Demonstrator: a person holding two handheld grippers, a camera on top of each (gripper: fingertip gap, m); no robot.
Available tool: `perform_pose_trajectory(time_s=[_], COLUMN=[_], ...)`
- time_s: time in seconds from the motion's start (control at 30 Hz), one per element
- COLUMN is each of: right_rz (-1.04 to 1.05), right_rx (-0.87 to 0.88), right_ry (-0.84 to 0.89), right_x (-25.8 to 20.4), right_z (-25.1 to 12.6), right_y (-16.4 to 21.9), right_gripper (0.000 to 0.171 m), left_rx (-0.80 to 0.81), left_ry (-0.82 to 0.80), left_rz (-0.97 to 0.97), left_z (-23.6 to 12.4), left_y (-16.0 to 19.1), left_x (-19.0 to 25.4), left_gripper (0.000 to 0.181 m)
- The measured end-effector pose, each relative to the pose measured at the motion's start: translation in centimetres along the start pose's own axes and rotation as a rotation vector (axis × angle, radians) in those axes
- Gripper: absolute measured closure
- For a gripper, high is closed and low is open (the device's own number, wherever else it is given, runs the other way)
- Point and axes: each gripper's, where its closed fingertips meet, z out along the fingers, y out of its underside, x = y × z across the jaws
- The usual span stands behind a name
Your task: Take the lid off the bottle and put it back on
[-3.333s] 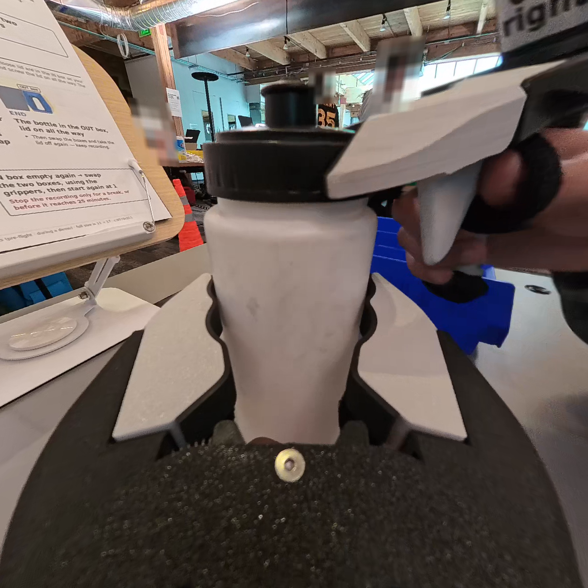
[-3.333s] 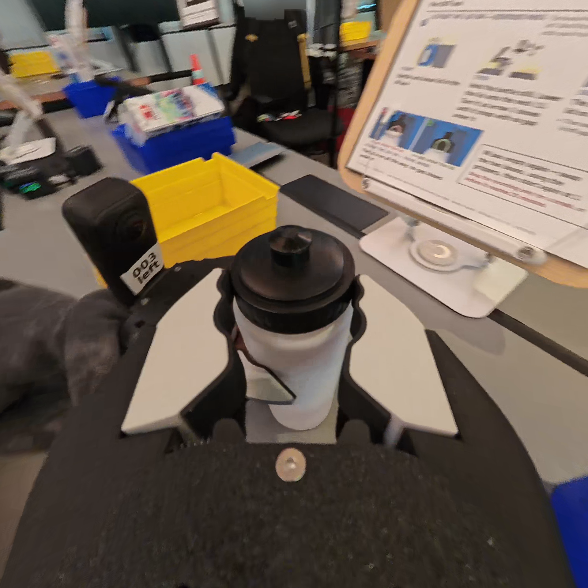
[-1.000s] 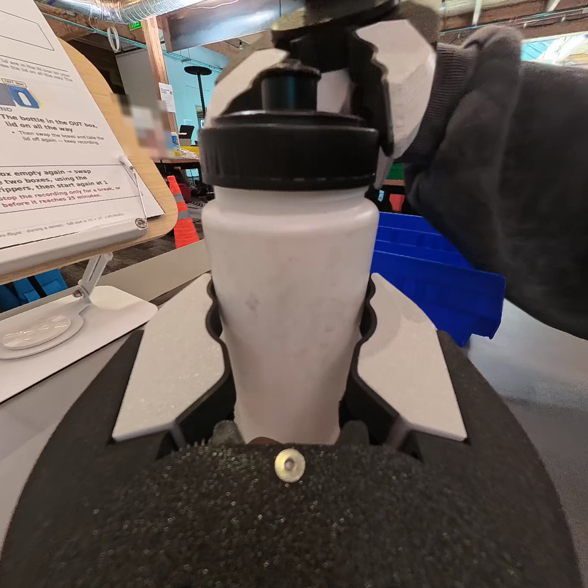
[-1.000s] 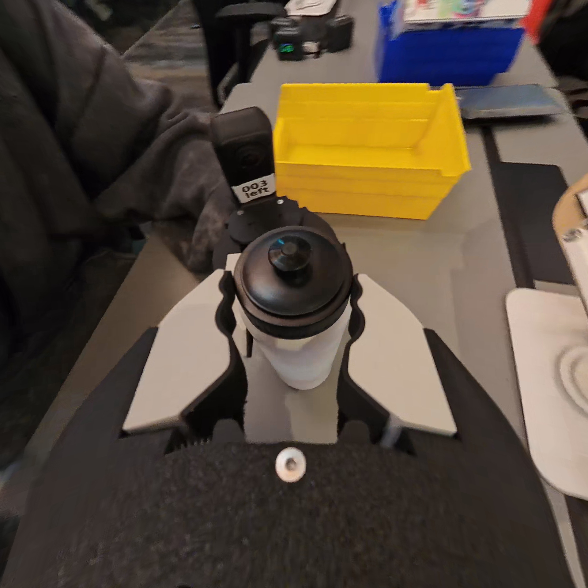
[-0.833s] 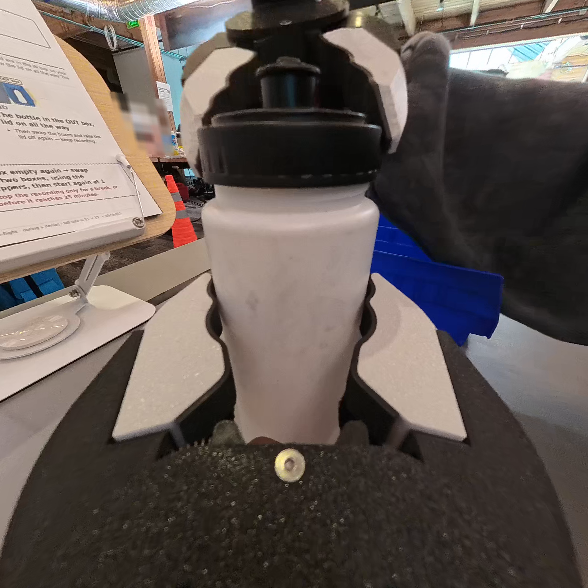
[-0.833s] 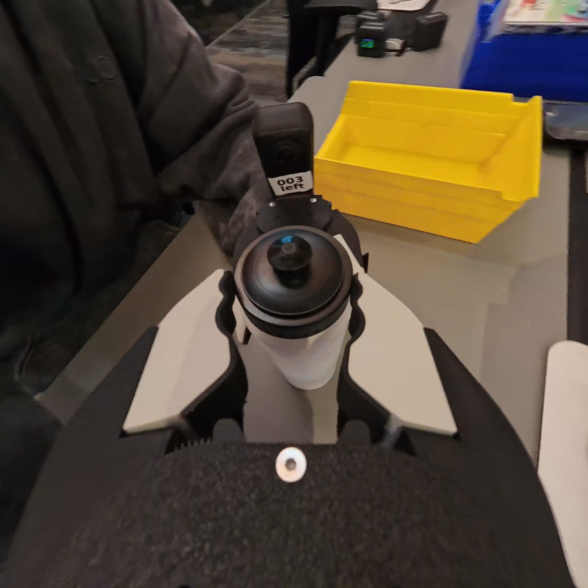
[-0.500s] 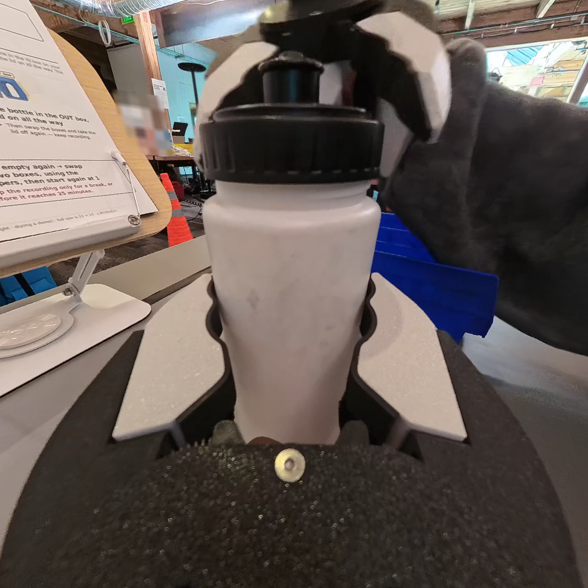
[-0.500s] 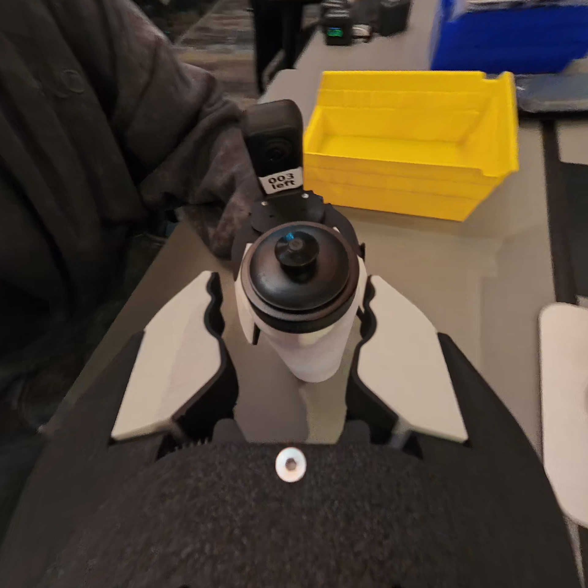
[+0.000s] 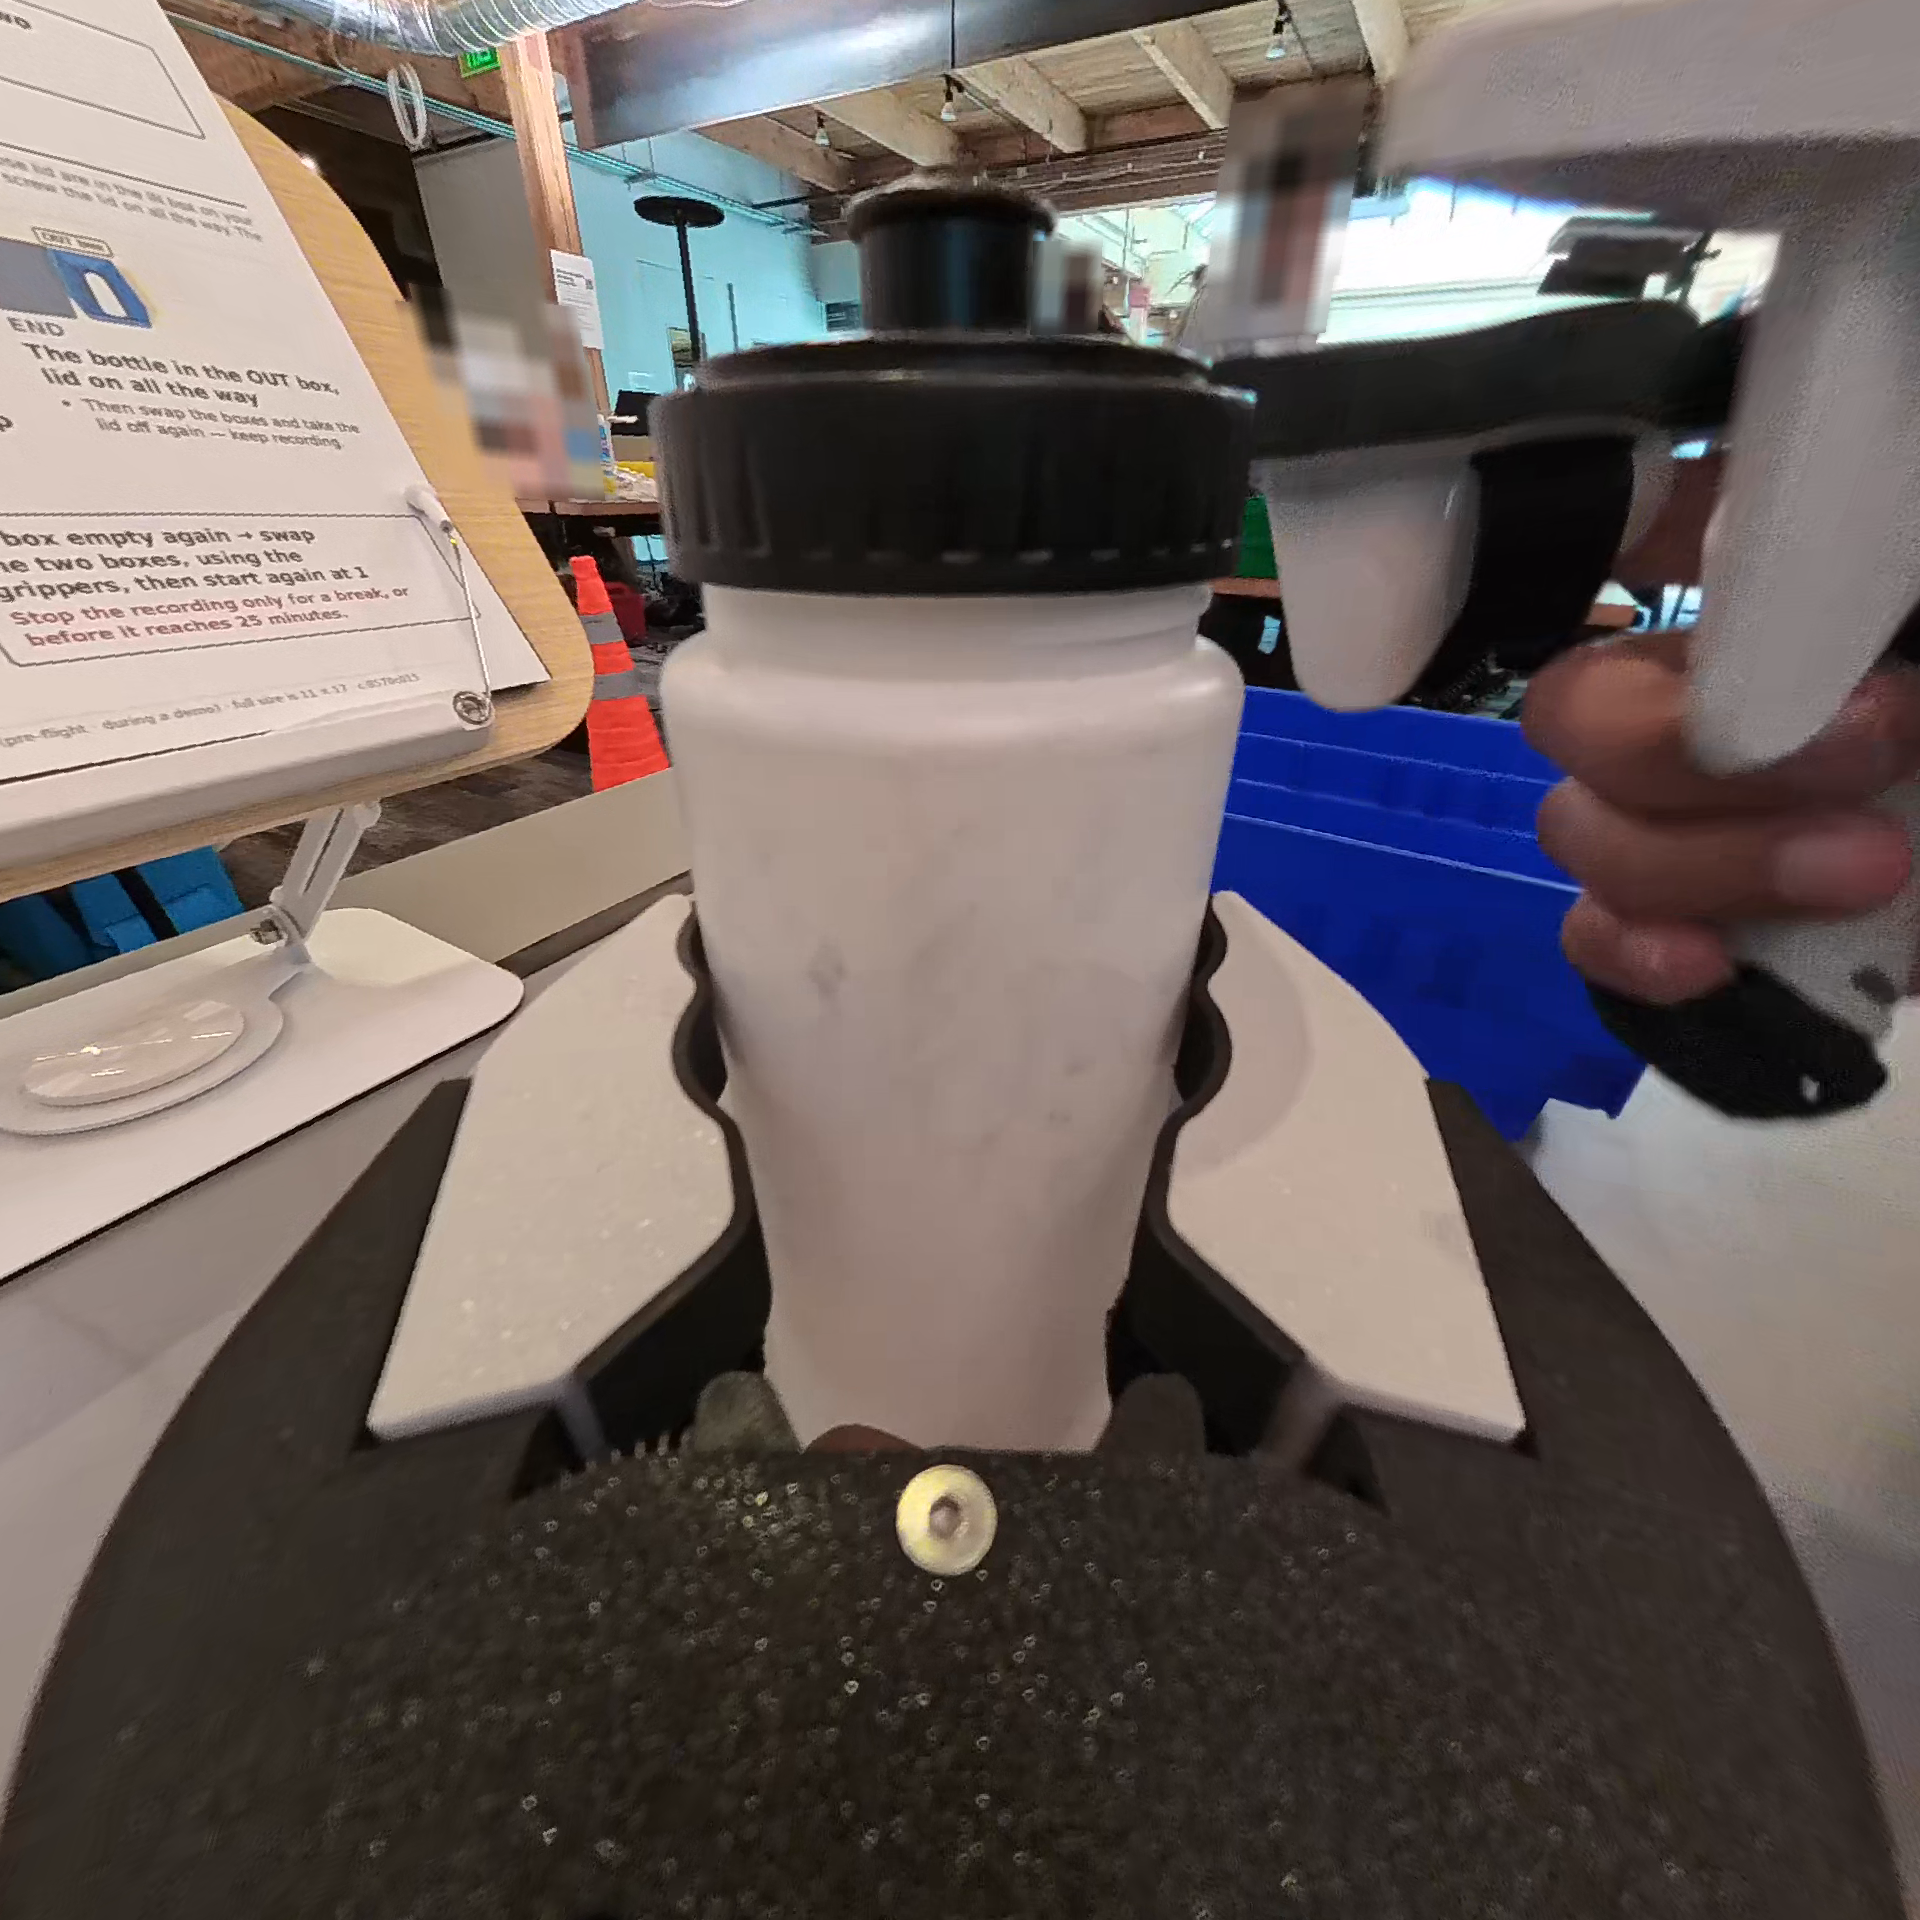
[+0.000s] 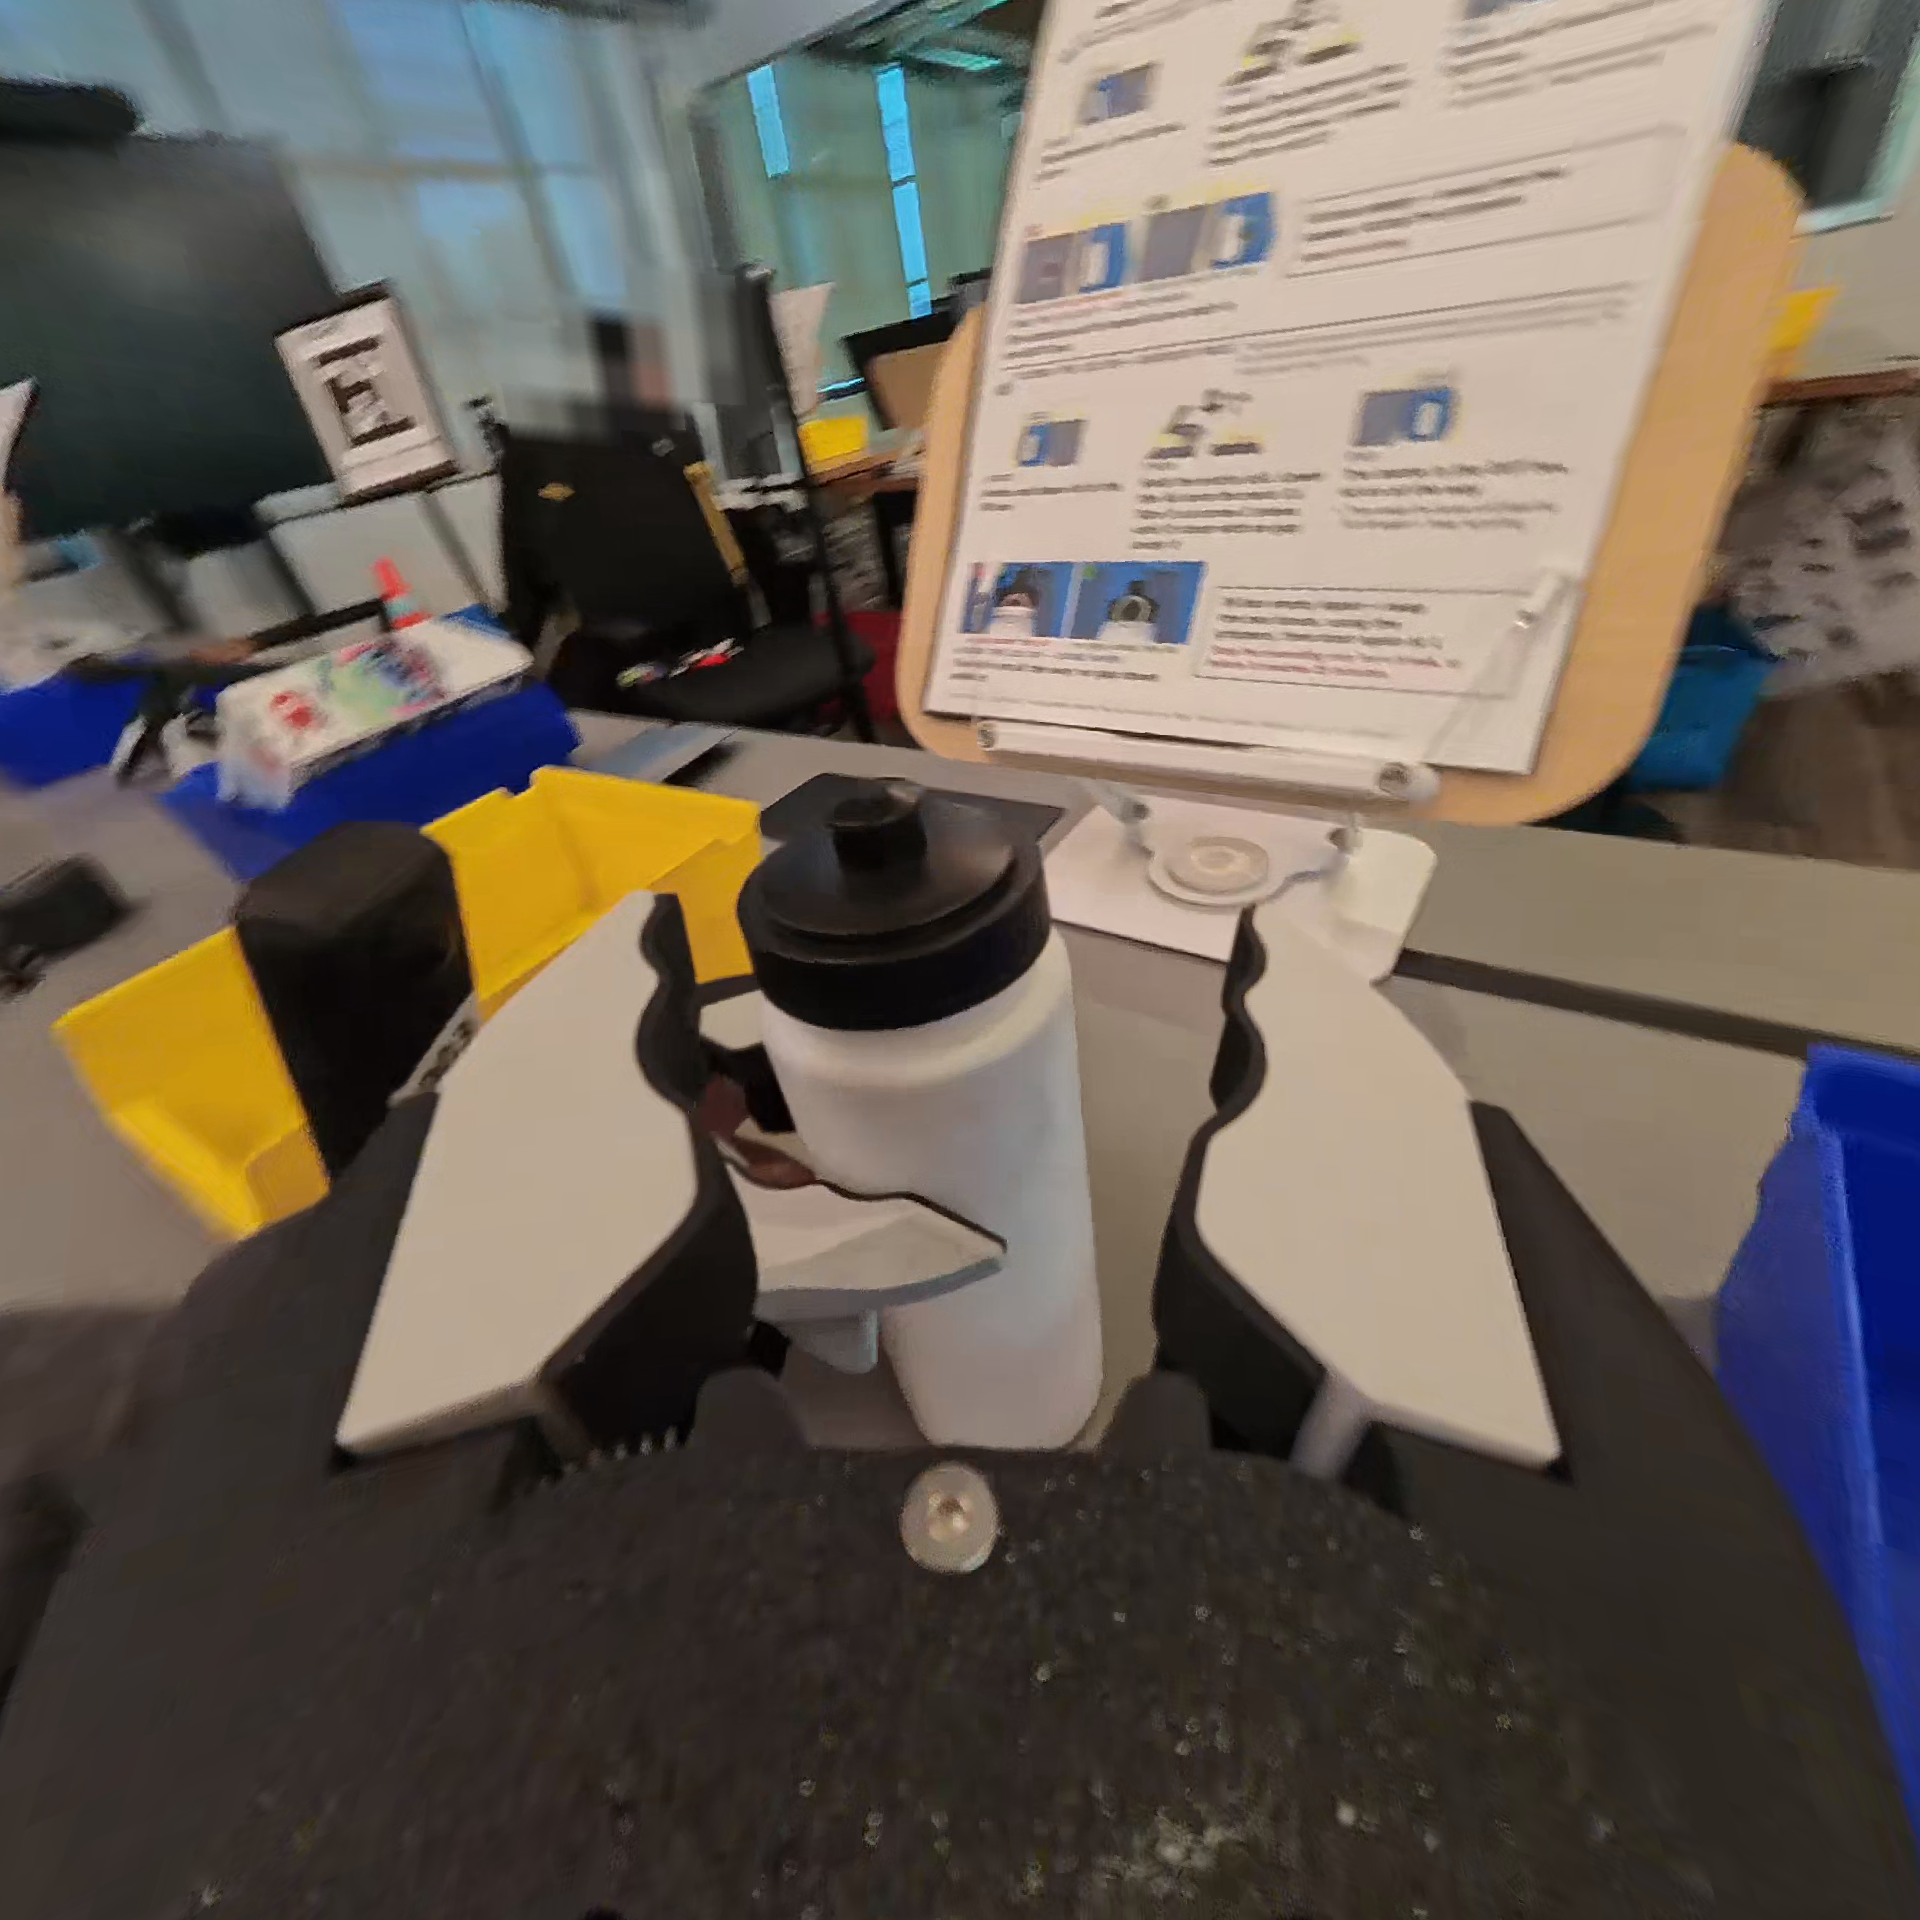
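While the left gripper [image 9: 951, 1049] clamps the white bottle [image 9: 951, 935], lid [image 9: 956, 457] on, the right gripper [image 10: 940, 1049] gapes apart around it.

Grey table [image 10: 1621, 935] carries everything. White stand base [image 10: 1236, 883] sits on it toward the far edge; the rest is placed from that base. Yellow bin [image 10: 343, 997] lies to its left, well apart. Blue bin [image 10: 1829, 1351] lies nearer the camera on its right. Dark flat mat [image 10: 997, 816] touches the base's left edge. Bottle [image 10: 966, 1174] stands upright in front of the base; its contact with the table is hidden.
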Motion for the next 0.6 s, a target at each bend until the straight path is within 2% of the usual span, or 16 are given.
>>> perform_pose_trajectory(time_s=[0.07,0.2,0.27,0.3,0.43,0.6], right_rz=[0.014,-0.018,-0.079,-0.111,-0.143,-0.233], right_rx=[0.047,0.008,-0.004,-0.019,-0.080,-0.167], right_ry=[0.104,0.144,0.195,0.199,0.071,-0.222], right_x=[0.1,-1.5,-1.0,-0.8,-1.0,-1.3], right_z=[0.7,3.0,3.5,3.6,3.7,3.7], right_y=[0.5,2.0,1.9,1.9,2.0,2.0], right_gripper=[0.073,0.076,0.096,0.098,0.098,0.098], left_rx=[-0.005,-0.011,-0.014,-0.016,-0.014,-0.012], left_ry=[0.001,-0.002,-0.006,-0.009,-0.003,0.006], left_rz=[0.002,0.005,0.007,0.007,0.011,0.011], left_z=[0.1,0.1,0.1,0.1,0.1,0.1], left_y=[0.0,0.0,0.1,0.1,0.1,0.1], left_x=[0.0,0.0,-0.1,-0.2,-0.2,-0.2], left_gripper=[0.095,0.095,0.095,0.095,0.095,0.095])
